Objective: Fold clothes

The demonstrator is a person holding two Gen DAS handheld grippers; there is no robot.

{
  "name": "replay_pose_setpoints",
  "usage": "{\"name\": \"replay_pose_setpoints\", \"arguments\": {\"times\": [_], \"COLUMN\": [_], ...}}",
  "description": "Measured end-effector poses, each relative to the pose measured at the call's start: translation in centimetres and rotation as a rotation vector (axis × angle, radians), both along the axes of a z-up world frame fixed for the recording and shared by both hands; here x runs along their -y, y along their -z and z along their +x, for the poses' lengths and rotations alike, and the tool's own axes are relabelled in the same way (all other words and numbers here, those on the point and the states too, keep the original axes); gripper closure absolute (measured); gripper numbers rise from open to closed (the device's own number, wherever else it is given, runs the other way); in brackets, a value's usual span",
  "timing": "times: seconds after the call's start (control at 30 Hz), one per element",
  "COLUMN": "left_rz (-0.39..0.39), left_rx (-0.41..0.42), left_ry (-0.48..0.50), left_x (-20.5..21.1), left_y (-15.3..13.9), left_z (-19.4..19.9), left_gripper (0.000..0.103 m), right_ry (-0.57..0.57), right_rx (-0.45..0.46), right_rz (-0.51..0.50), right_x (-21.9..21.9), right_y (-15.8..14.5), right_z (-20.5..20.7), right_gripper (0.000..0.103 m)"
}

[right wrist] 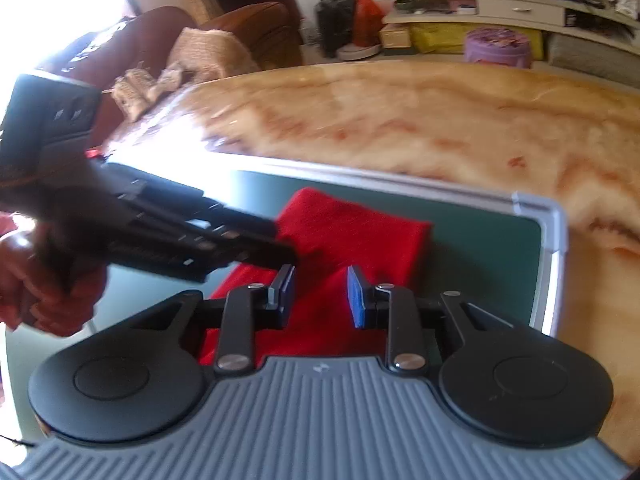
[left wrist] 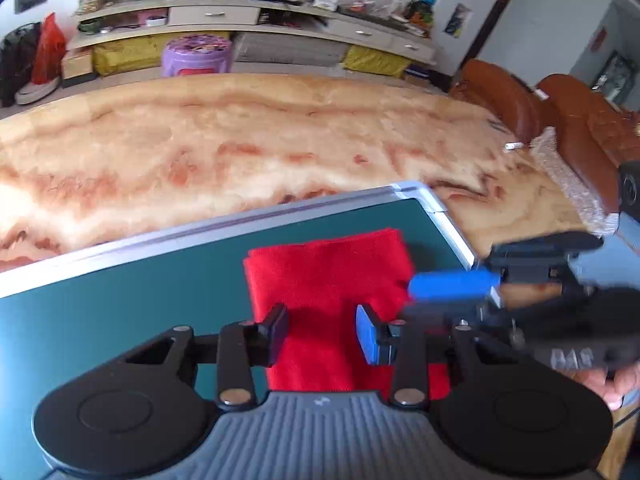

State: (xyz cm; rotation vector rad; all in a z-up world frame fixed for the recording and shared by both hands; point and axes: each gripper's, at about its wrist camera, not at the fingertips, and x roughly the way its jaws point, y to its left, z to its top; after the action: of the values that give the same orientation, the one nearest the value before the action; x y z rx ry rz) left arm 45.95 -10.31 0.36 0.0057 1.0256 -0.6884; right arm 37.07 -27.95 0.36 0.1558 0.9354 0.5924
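1. Two tongs are seen above one red cloth [left wrist: 328,280]; the left tongs [left wrist: 322,334] stand apart with nothing clamped, and the cloth shows through the gap beneath them.
2. The right tongs [right wrist: 321,298] likewise stand apart and empty, with red fabric visible below and ahead of them.
3. The cloth is laid on the green board [left wrist: 120,300], already folded into a narrow strip. Its long axis runs away from both tongs, from the near edge toward the board's far corner.
4. The cloth is judged to lie directly ahead of and under both tongs. In the left view the right tongs reach in from the right over the cloth's right edge; in the right view the left tongs come in from the left over its left edge. Neither hand can be called nearer.
5. A further fold, if one is intended, is judged to turn on that long axis: the near end would be taken and carried toward the far end.
6. Nothing is seen lying on the cloth; only the two tongs crowd each other above it.
7. Around the board a marbled worktop [left wrist: 240,140] spreads, with a purple stool [left wrist: 198,54], shelves [left wrist: 248,12] and brown sofas [left wrist: 580,120] beyond.
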Motion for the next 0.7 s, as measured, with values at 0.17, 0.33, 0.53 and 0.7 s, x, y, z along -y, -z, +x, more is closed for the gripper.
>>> {"name": "replay_pose_setpoints", "arguments": {"times": [0.17,0.33,0.53,0.7], "left_rz": [0.054,0.064,0.109,0.076], "left_rx": [-0.016,0.002,0.042,0.053], "left_ry": [0.052,0.041,0.045,0.118], "left_x": [0.9,0.9,1.4,1.1], "left_y": [1.0,1.1,1.0,-1.1], "left_z": [-1.0,-1.0,-1.5,-3.8], "left_gripper": [0.058,0.06,0.06,0.06], "right_ry": [-0.233,-0.392,-0.483,-0.413], "right_rx": [-0.057,-0.092,-0.06,-0.08], "right_rz": [-0.01,-0.029,-0.151,-0.161], "right_x": [-4.3,-7.8,-10.3,-10.7], "right_y": [-0.7,-0.5,0.1,-2.0], "right_z": [-7.7,-15.5,-22.9,-23.4], "right_gripper": [0.069,0.069,0.07,0.069]}}
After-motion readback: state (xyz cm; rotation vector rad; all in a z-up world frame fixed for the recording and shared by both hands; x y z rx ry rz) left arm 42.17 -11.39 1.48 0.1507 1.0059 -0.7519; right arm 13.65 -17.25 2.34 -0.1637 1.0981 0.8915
